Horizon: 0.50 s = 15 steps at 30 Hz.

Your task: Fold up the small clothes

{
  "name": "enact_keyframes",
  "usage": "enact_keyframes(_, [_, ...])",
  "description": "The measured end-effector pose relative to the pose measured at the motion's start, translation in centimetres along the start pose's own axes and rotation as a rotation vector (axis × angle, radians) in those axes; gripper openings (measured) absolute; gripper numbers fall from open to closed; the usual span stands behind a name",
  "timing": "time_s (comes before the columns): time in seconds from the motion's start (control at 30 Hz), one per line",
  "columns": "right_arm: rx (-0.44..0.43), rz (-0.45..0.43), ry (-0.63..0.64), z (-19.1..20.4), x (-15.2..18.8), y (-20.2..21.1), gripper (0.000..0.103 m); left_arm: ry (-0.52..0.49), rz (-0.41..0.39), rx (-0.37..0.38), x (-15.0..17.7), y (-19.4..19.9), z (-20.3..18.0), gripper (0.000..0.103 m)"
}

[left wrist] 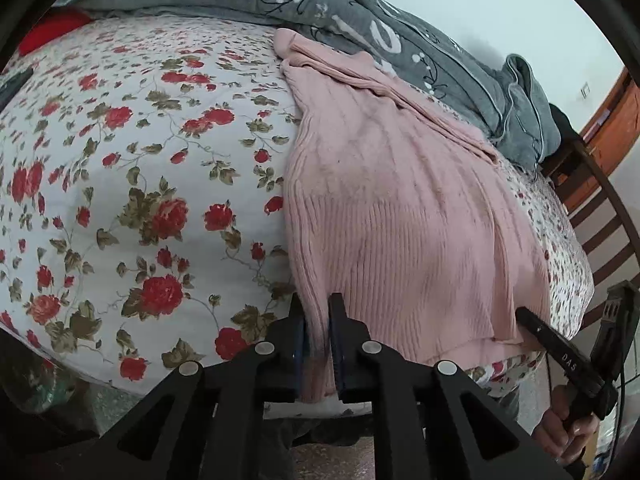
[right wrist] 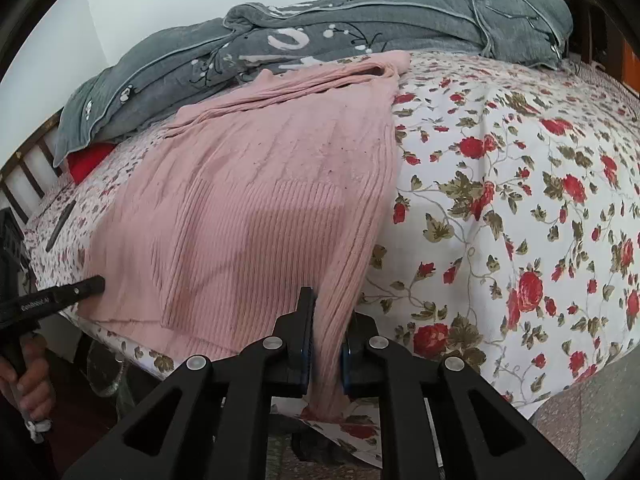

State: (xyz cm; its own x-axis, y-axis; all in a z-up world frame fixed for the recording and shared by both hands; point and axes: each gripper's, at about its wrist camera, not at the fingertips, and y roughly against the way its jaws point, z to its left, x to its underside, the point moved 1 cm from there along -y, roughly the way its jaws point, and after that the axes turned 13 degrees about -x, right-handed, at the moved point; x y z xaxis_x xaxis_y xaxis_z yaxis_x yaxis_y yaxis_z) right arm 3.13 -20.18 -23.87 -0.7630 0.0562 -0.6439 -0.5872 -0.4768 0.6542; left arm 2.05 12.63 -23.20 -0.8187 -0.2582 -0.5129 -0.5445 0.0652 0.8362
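- Your left gripper [left wrist: 318, 312] has its jaws pinching the near hem corner of the pink ribbed sweater [left wrist: 400, 208]; the knit bunches between the pads and hangs off the near edge of the bed.
- Your right gripper [right wrist: 330, 312] is likewise clamped on the opposite hem corner, fabric gathered tight between its pads. In the left wrist view it enters from the right [left wrist: 532, 320], its tip touching the hem.
- Both pinches look deep, but the cloth is rope-like in each. I judge that lifting evenly matters: raise both corners together so the hem stays straight and taut between them.
- The sweater lies lengthwise on the floral bedsheet [left wrist: 140, 160], its hem at the near edge and its body running away from you. One sleeve [right wrist: 312, 74] is already laid across the far end.
- For the fold, my advice is to carry the hem up and over toward the far end, keeping both hands level so no diagonal crease forms in the ribbing.
- Aim to land the hem short of the folded sleeve, with the side edges stacked on one another.
- Beyond the sweater, a grey quilt [right wrist: 280, 40] is heaped just past the collar end; it seems touching or nearly so. Stop before it, or the hem may catch there.
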Motion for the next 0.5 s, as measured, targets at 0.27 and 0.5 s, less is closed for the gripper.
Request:
enact_keyframes(0.27, [-0.053,-0.004,-0.038,-0.9,-0.1,2.1,0.005,0.021,0.005,0.057,0.0,1.2,1.5,0.007])
enact_keyframes(0.5, [-0.095,-0.058,-0.065,-1.0,-0.1,4.6,0.005,0.016,-0.054,0.048,-0.4,3.1,3.0,0.007])
